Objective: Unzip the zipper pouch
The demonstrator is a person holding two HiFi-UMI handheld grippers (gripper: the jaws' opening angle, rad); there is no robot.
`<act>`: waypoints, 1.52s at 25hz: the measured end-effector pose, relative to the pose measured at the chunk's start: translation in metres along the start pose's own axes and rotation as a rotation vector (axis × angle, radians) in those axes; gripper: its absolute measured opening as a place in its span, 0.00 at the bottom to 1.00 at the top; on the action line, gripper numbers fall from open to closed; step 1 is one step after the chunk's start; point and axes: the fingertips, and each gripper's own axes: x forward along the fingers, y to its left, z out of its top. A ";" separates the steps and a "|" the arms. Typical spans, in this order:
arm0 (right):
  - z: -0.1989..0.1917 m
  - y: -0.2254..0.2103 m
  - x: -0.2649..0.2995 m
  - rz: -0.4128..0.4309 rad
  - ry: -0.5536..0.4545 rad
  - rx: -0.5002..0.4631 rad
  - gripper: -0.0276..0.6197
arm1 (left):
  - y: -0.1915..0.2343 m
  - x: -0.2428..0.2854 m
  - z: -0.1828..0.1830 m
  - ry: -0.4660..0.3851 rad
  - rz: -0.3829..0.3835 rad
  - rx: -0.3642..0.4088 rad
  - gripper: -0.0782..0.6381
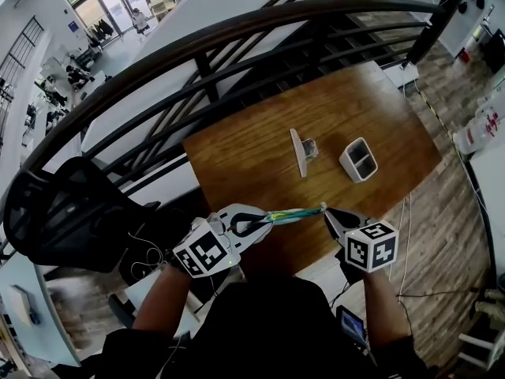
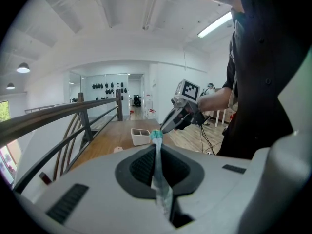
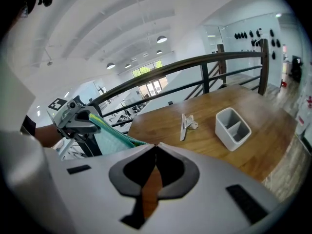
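While the left gripper (image 1: 264,221) is clamped shut on the left end of the zipper pouch (image 1: 296,214), the right gripper (image 1: 327,212) is pinched tight on its right tip; the zipper pull is too small to make out. Pouch is thin, teal with a yellow-green edge, stretched straight between both grippers and held off the near part of the tabletop (image 1: 252,148). Farther out: white two-slot bin (image 1: 359,159), with a white flat piece (image 1: 298,153) to its left, apart.
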 end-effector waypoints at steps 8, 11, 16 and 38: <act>0.009 -0.008 -0.003 -0.025 -0.037 0.028 0.04 | 0.015 0.006 -0.007 -0.018 0.047 -0.050 0.13; 0.019 -0.014 -0.005 -0.049 -0.076 0.032 0.04 | 0.027 0.012 -0.008 -0.022 0.083 -0.065 0.13; 0.033 -0.020 -0.006 -0.097 -0.123 0.019 0.04 | 0.040 0.027 -0.015 -0.010 0.121 -0.080 0.13; 0.043 -0.026 -0.014 -0.134 -0.196 -0.007 0.16 | 0.066 0.018 -0.026 -0.071 0.219 -0.203 0.36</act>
